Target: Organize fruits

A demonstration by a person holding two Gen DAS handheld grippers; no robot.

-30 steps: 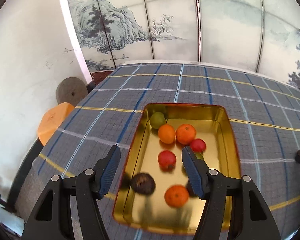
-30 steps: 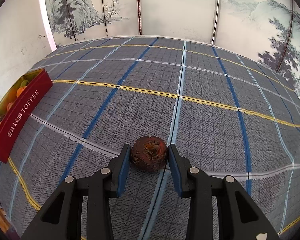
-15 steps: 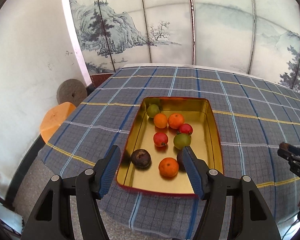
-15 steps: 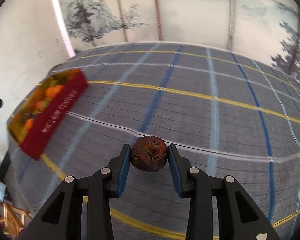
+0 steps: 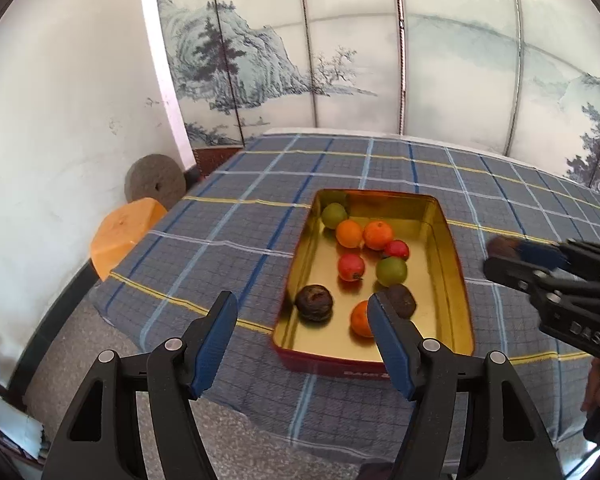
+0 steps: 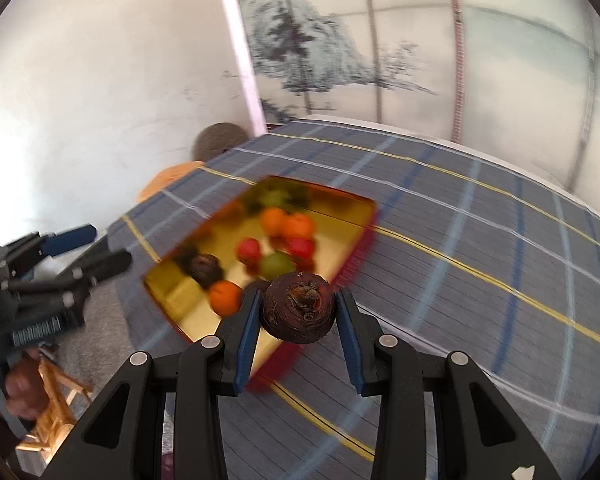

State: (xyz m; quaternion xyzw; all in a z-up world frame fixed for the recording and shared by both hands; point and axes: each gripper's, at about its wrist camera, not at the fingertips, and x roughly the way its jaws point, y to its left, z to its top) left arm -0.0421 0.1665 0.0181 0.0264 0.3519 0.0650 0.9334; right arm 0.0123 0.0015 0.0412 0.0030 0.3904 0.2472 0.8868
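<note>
While I look along my left gripper (image 5: 302, 336), its jaws stand wide apart with nothing between them, hanging over the near edge of the table (image 5: 236, 240) beside the gold tin (image 5: 454, 280). That tin sits on the blue plaid cloth, its red outer wall facing me. Inside it I count two green fruits, one (image 5: 334, 215) in the far left corner and one (image 5: 391, 271) near the middle, three oranges (image 5: 377, 234), two red fruits (image 5: 351, 267) and two dark wrinkled fruits, one (image 5: 314, 303) near the left wall and one (image 5: 401, 300) partly hidden behind my right finger. At the right edge of this view my right gripper (image 5: 508, 258) reaches in above the cloth, blurred, with something brown at its tip.

Through the right wrist camera, my right gripper (image 6: 298, 320) is clamped on a dark brown fruit (image 6: 299, 307), pads pressed to both its sides, stem end facing the lens. It is held in the air over the tin's (image 6: 356, 248) near right wall. The tin and the fruit in it are smeared by motion blur. My left gripper (image 6: 92, 246) shows at the left, off the tin's end. An orange stool (image 6: 168, 178) stands past the table's far corner.
</note>
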